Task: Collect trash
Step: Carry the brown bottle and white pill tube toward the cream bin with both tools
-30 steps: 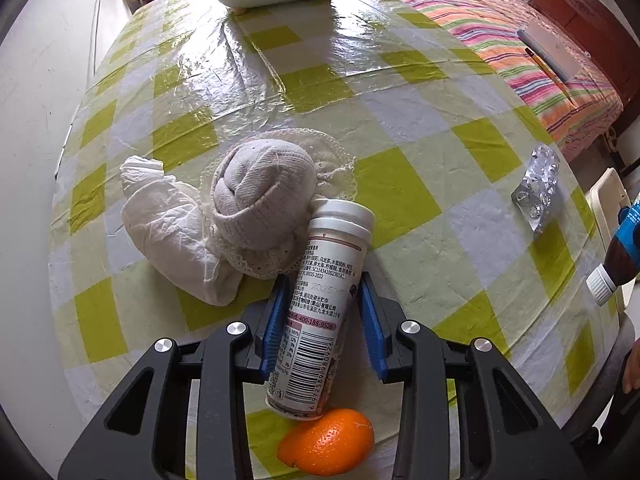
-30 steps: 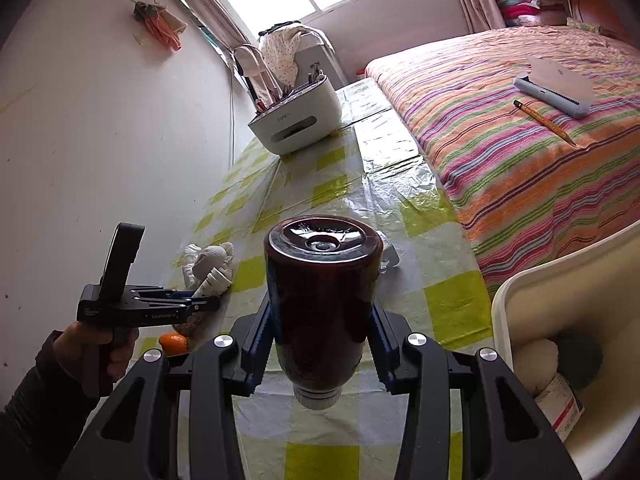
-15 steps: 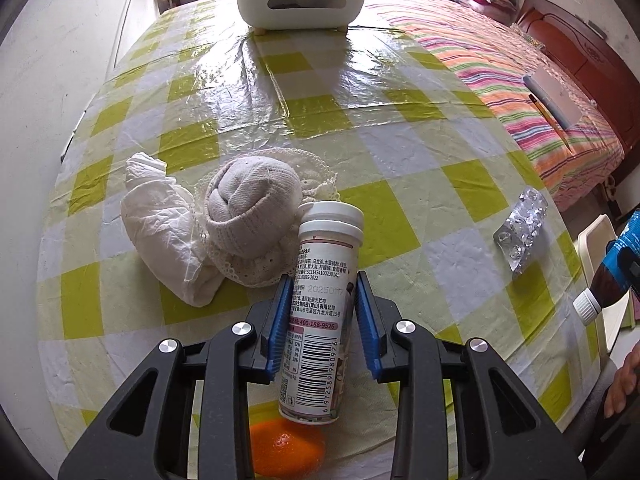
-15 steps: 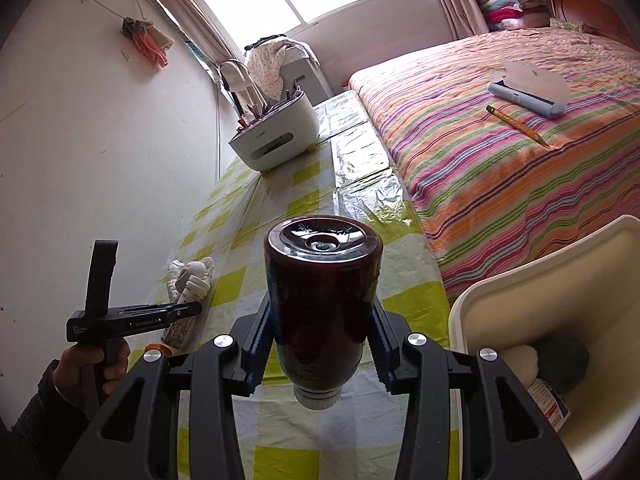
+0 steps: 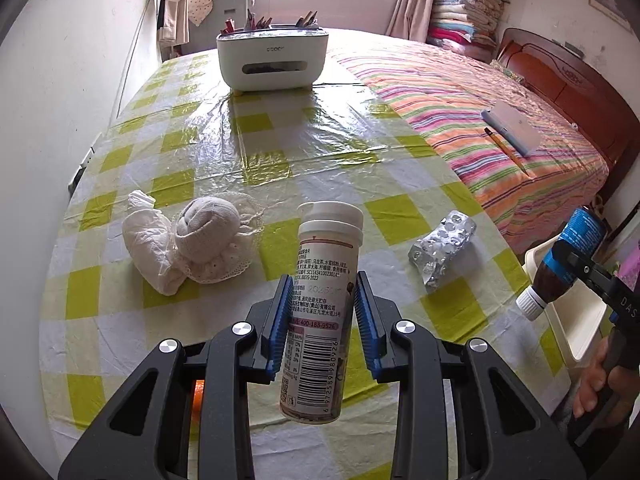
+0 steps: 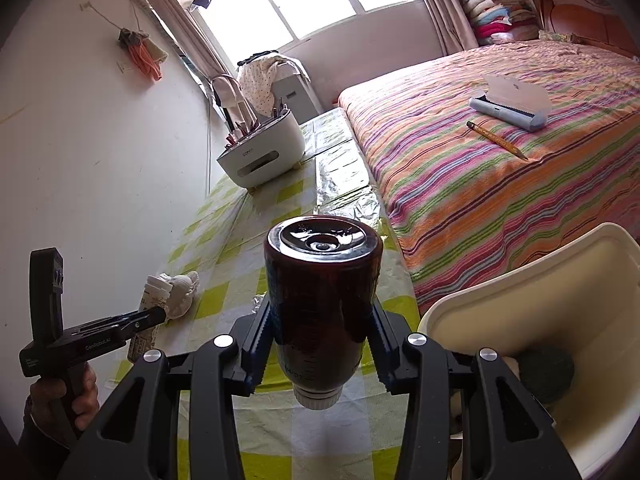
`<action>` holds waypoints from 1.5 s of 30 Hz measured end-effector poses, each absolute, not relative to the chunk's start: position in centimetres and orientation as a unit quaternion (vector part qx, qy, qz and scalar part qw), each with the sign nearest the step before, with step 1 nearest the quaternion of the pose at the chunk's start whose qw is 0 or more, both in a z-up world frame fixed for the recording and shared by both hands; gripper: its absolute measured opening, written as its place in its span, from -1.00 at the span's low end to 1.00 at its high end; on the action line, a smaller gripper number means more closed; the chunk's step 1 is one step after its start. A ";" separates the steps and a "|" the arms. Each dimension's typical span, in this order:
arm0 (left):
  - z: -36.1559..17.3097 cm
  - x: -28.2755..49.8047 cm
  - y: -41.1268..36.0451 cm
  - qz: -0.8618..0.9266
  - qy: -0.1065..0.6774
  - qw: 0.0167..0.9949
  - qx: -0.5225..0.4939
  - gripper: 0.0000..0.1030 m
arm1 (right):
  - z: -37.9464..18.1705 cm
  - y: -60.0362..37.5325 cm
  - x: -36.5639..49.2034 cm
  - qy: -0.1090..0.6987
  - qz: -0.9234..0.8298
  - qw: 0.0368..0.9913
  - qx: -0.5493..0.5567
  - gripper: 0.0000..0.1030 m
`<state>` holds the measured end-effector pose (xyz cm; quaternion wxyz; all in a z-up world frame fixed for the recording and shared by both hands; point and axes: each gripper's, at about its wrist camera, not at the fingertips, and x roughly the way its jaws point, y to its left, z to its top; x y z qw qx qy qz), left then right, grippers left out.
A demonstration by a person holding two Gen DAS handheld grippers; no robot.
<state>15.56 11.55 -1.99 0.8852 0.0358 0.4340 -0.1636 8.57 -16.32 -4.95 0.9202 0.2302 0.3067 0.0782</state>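
My left gripper point(image 5: 321, 322) is shut on a white tablet tube point(image 5: 324, 300) with a barcode label and holds it upright above the table; it also shows in the right wrist view point(image 6: 148, 312). My right gripper point(image 6: 320, 344) is shut on a dark brown bottle point(image 6: 322, 304) held cap-down, beside the table's right edge; the bottle also shows in the left wrist view point(image 5: 560, 260). A cream bin point(image 6: 520, 288) with trash inside stands just right of it. A crumpled foil blister pack point(image 5: 442, 246) lies on the table.
The table has a yellow-checked cloth point(image 5: 280, 152). White rolled socks and cloth point(image 5: 192, 240) lie at the left. An orange point(image 5: 198, 394) peeks under my left gripper. A white organiser box point(image 5: 272, 58) stands at the far end. A striped bed point(image 5: 480, 120) is at the right.
My left gripper has lifted the tablet tube off the table and tilted up. My right gripper with the bottle has drifted toward the bin.
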 end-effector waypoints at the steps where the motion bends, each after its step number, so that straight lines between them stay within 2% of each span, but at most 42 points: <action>1: -1.7 15.0 11.0 -0.168 0.427 0.888 0.037 -0.42 | -5.0 -16.4 8.5 0.304 0.075 0.922 0.229 -0.20; 14: 0.3 10.7 5.3 -0.230 0.398 0.887 0.040 -0.42 | -4.6 -17.9 7.2 0.276 0.044 0.934 0.222 -0.20; 45: 1.6 8.1 -2.9 -0.318 0.390 0.862 0.051 -0.42 | -5.1 -25.5 2.9 0.217 -0.109 0.926 0.289 -0.19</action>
